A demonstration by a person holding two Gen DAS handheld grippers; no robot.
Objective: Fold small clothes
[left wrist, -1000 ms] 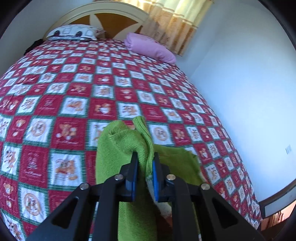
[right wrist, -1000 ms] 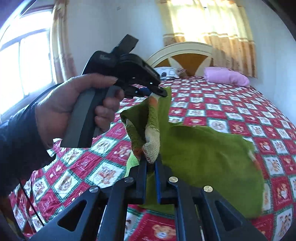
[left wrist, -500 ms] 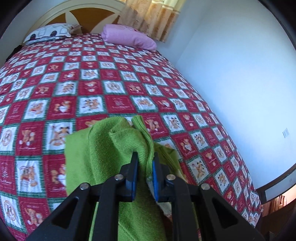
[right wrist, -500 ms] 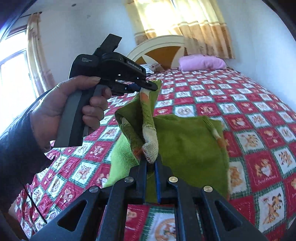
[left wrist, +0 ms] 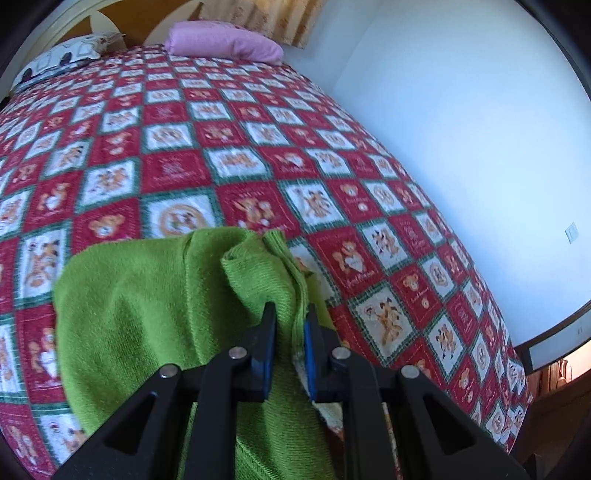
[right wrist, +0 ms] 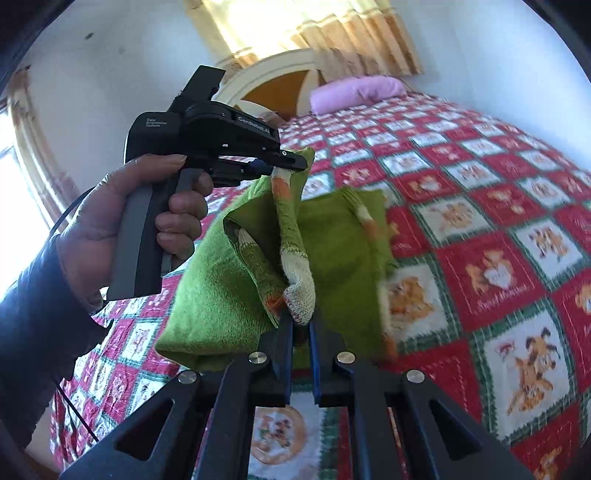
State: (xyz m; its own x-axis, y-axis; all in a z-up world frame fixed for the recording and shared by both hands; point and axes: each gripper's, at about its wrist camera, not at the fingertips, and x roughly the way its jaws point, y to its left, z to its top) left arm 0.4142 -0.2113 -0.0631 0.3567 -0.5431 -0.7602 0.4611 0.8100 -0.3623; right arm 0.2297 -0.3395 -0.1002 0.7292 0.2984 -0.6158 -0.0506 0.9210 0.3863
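- Left gripper: almost shut, pinching a bunched fold of the green knit top between its blue pads.
- Seen again from the right wrist view: left gripper held up in the air by the left hand, biting the top edge of the green knit top.
- Right gripper: almost shut too, nipping the white and orange cuff at the end of a striped sleeve.
- Green knit top: hanging between both grippers, lifted and bunched up, with folds drooping down.
- Lower part of the top: spread over the bedspread, touching it on the left side of the left wrist view.
- Second cuff with orange and white stripes: lying on the flat green part, near its far edge.
- Bedspread: red and white squares with little bears, green lines between them, covering the whole bed.
- Pink pillow: at the far end of the bed, well away from the top.
- White pillow with dark spots: beside the pink one, by the headboard.
- Curtain: bright, behind the headboard.
- White wall: along the side of the bed.
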